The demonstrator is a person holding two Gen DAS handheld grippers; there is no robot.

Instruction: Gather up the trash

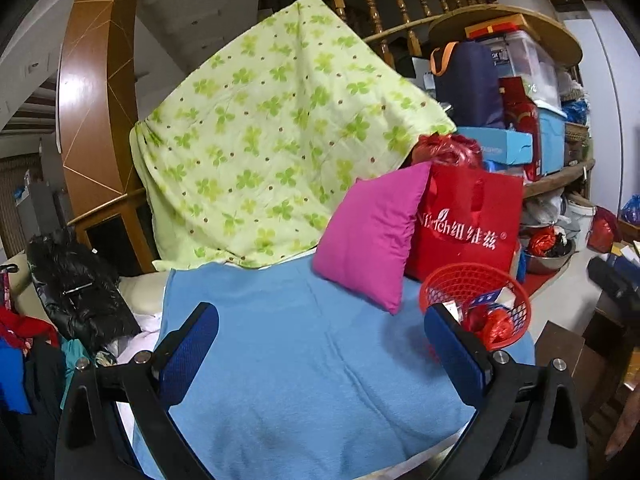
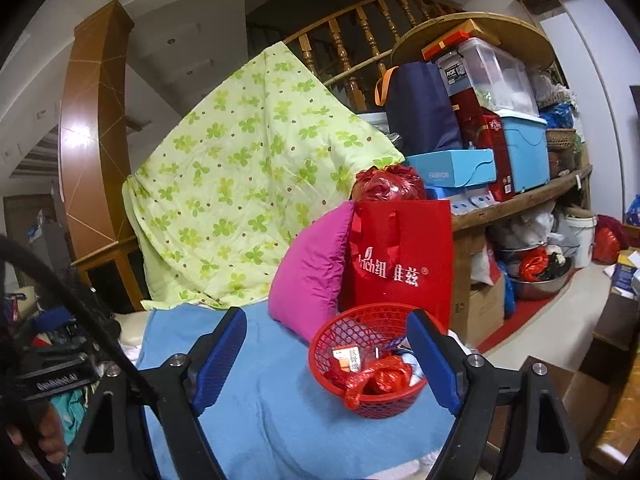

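Observation:
A red mesh basket (image 2: 360, 322) stands on the blue blanket (image 2: 280, 420), just in front of the red tote bag. Inside it lie a crumpled red plastic bag (image 2: 380, 376) and some small packets (image 2: 348, 358). My right gripper (image 2: 326, 356) is open above the blanket. The basket shows between its blue pads but lies beyond them, untouched. In the left wrist view the basket (image 1: 460, 270) sits at the right, partly behind the right pad. My left gripper (image 1: 322, 344) is open over bare blanket (image 1: 300, 380), holding nothing.
A pink cushion (image 2: 312, 272) and a red tote bag (image 2: 400, 256) lean behind the basket. A green clover quilt (image 2: 240, 184) hangs over the stair rail. Crowded shelves (image 2: 500, 148) fill the right. A black jacket (image 1: 76, 288) and clothes lie left. A hand (image 2: 52, 440) shows at lower left.

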